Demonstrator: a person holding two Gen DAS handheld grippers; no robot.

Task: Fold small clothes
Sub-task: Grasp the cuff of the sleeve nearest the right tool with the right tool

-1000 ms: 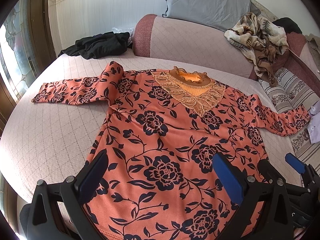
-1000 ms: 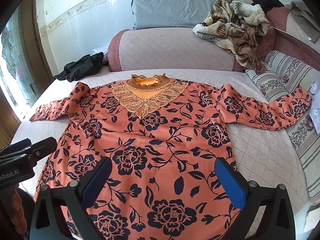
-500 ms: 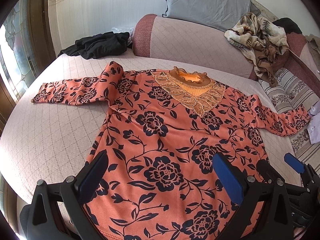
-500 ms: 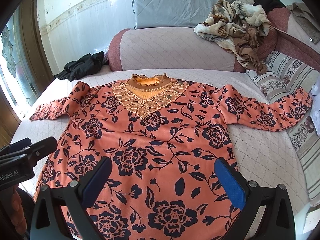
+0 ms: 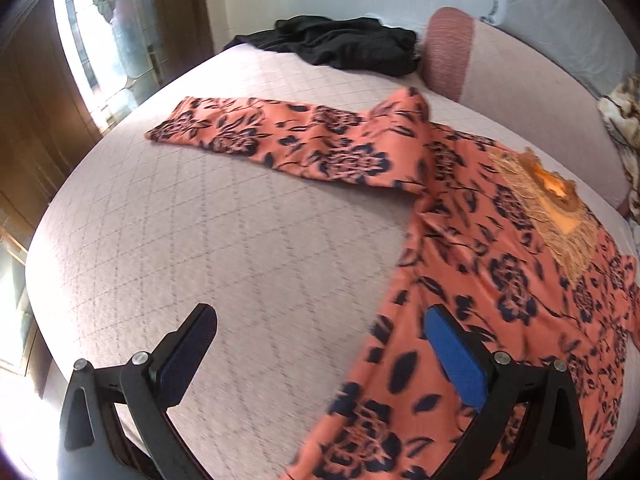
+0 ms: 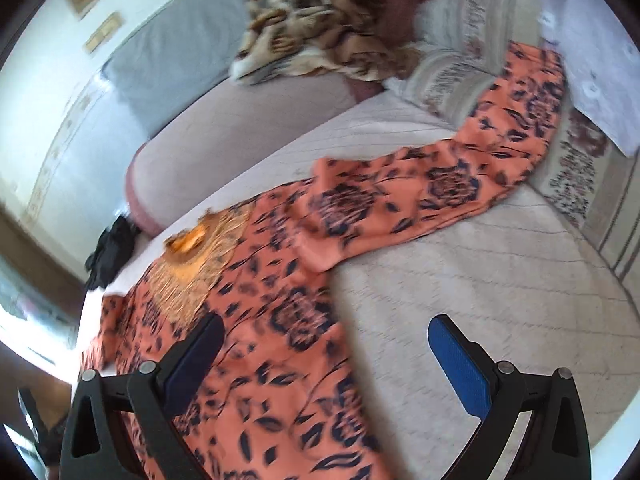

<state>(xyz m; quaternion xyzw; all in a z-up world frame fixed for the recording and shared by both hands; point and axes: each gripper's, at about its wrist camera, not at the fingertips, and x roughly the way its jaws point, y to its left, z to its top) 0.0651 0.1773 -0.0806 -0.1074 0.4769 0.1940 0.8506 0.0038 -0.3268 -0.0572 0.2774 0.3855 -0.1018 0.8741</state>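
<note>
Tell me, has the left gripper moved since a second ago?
Yes. The left gripper has swung left: its jaws were over the floral top; now the gap sits over bare bedspread, facing the left sleeve.

Bare quilt [image 5: 208,248] lies free beside each sleeve [image 5: 280,140]; black clothes [image 5: 344,44] and cushions [image 6: 460,64] crowd the far edges

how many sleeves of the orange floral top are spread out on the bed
2: the left sleeve stretches toward the window side, the right sleeve reaches onto the striped cushion. Neither is folded in yet.
</note>
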